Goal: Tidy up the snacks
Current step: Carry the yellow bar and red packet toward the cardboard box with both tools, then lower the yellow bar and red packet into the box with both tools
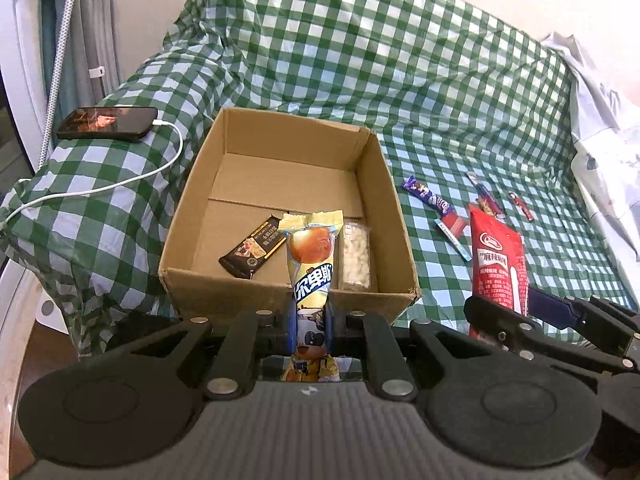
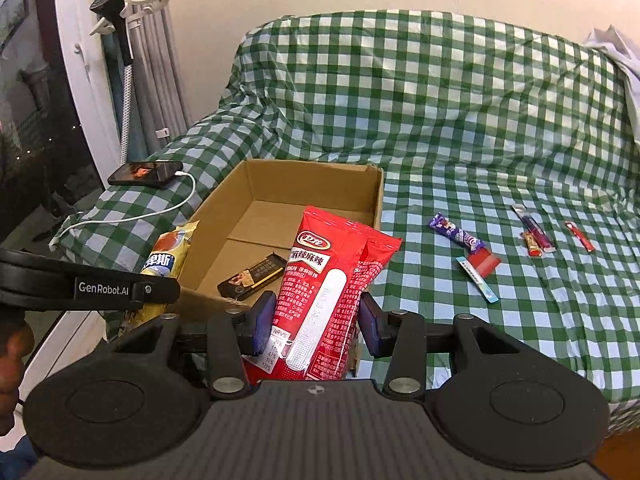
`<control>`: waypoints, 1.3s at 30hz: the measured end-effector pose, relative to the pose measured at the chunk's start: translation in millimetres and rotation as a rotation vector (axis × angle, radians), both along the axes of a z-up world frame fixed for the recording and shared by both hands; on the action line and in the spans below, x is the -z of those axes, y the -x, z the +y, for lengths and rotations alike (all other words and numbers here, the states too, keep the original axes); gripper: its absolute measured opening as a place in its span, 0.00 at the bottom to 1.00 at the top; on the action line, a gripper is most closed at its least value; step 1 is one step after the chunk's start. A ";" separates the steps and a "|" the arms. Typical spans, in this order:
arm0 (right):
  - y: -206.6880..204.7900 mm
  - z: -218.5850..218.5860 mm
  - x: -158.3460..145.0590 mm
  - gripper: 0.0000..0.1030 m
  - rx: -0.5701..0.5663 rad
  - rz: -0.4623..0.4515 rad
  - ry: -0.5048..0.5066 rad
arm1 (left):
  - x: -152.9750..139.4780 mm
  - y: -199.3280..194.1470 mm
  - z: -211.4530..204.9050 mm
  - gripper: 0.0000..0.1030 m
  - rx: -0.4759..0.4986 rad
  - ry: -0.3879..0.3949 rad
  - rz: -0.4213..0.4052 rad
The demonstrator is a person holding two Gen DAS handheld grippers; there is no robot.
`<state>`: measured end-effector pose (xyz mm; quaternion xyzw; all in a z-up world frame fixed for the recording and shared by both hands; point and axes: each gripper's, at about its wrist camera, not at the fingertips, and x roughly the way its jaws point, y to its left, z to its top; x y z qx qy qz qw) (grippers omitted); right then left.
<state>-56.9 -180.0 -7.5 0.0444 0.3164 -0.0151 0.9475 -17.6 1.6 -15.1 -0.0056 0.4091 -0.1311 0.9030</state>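
Green-checked cloth (image 1: 400,80) covers the couch where I work; on it sits an open cardboard box (image 1: 192,216), and a phone (image 1: 107,123) lies on the armrest to its left, a white cable (image 1: 120,184) plugged in. My left tongs (image 1: 311,320) are closed on a yellow cake packet (image 1: 312,256), held upright at the box's near wall; inside lie a dark bar (image 1: 254,249) and a clear pack of white pieces (image 1: 354,258). My right tongs (image 2: 316,320) grip a red bag (image 2: 320,288) just beside the box's near right corner; to the right, a purple bar (image 2: 456,237) and several thin sticks (image 2: 536,232) lie scattered on the cloth.
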 end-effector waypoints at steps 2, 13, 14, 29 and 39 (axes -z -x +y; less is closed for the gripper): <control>2.1 2.2 -2.8 0.45 -0.004 -0.007 0.007 | -1.7 2.0 1.2 0.14 -0.002 0.004 -0.007; 8.2 6.1 -7.1 0.45 -0.014 -0.018 0.018 | -3.0 5.4 3.7 0.14 -0.002 0.007 -0.011; 8.3 6.1 -7.5 0.45 -0.013 -0.018 0.017 | -3.3 5.3 3.4 0.14 -0.001 0.006 -0.011; 2.6 6.4 -2.9 0.45 -0.014 0.005 0.009 | 1.4 -0.9 1.8 0.14 0.004 -0.003 0.012; -3.3 8.5 1.1 0.45 -0.014 0.022 0.010 | 7.4 -6.8 2.5 0.14 0.000 0.001 0.027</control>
